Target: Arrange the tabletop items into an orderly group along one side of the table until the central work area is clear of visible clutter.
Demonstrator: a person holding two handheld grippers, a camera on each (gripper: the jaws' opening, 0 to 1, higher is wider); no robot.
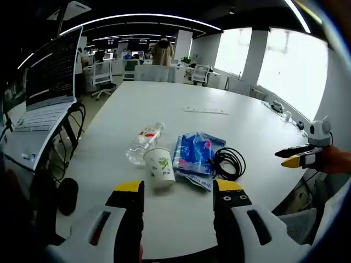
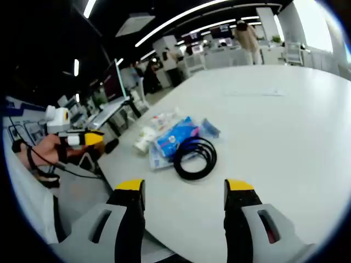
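Observation:
On the white table [image 1: 219,131] lie a clear water bottle [image 1: 145,141], a white paper cup [image 1: 159,167] on its side, a blue packet [image 1: 196,156] and a coiled black cable [image 1: 228,163], all close together. My left gripper [image 1: 178,189] hovers open just short of the cup, nothing between its jaws. The right gripper [image 1: 293,156] enters from the right, off the table's edge. In the right gripper view my right gripper [image 2: 185,187] is open before the cable [image 2: 194,156], with the packet [image 2: 174,137], cup [image 2: 144,140] and bottle [image 2: 162,119] behind. The left gripper [image 2: 82,138] shows at left in a hand.
A laptop [image 1: 46,82] on a stand sits at the left beside the table, with dark cables hanging below. A thin strip [image 1: 205,110] lies further out on the table. Office chairs [image 1: 101,76] and a standing person [image 1: 162,52] are at the far end.

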